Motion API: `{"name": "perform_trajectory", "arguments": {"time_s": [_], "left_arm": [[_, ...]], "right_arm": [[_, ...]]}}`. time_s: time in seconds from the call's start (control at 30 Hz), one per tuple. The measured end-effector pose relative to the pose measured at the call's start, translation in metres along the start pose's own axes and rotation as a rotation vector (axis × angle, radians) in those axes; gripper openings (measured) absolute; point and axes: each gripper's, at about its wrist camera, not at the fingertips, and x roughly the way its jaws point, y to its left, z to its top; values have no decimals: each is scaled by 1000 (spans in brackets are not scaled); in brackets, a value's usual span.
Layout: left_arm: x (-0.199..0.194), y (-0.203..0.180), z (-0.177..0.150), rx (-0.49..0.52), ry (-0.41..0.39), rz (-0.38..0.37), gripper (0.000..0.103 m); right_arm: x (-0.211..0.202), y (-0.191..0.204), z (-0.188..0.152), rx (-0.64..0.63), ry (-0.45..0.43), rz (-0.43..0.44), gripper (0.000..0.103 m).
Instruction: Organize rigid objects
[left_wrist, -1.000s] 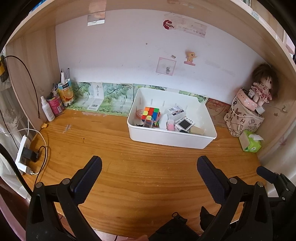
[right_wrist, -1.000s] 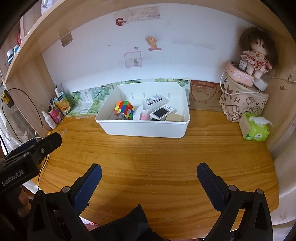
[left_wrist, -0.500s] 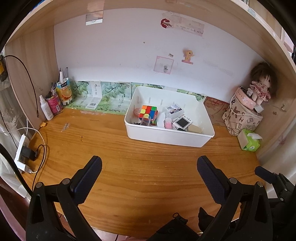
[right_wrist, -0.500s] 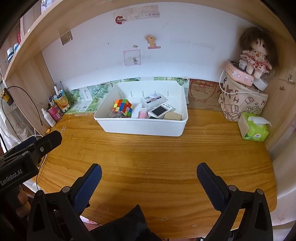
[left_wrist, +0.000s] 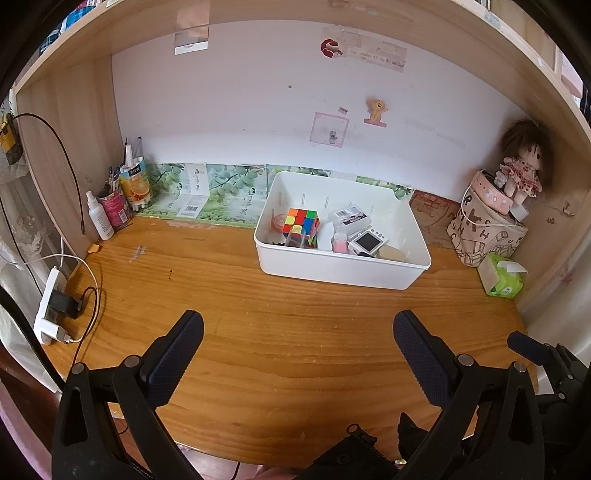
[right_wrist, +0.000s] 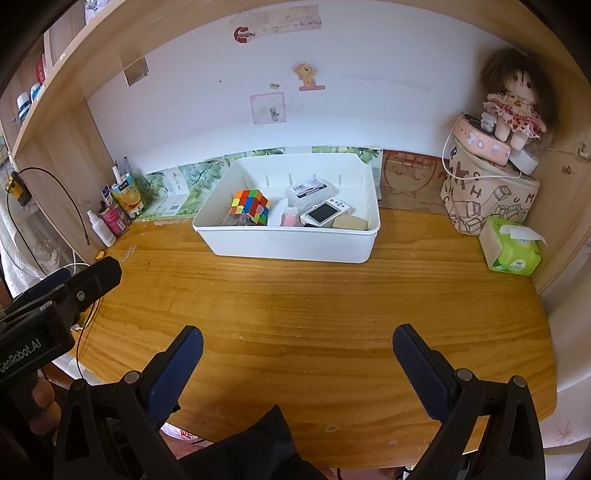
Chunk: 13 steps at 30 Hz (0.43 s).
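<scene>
At the back of the wooden worktop (left_wrist: 280, 332), a white plastic bin (left_wrist: 340, 267) holds a stiff, light multicoloured puzzle cube (left_wrist: 301, 226), probably best gripped across opposite flat faces, while the left tool (left_wrist: 297, 349) and right tool (right_wrist: 297, 363) hang wide and empty.

Both grippers have drawn back from the white bin (left_wrist: 343, 273). In the left wrist view the bin has slid from centre-right toward the frame's middle and shrunk, with more shelf edge showing at the top. In the right wrist view it sits slightly higher and smaller.
</scene>
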Motion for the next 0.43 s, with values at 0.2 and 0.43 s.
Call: {"name": "perform_trajectory", "arguments": {"time_s": [0.2,0.43], "left_arm": [[-2,-1,-3,8,5,8,102],[1,1,-8,4,39,19,102]], "right_arm": [[0,-1,-5,8,16,6,103],[3,1,-10,11,41,11,103]]}}
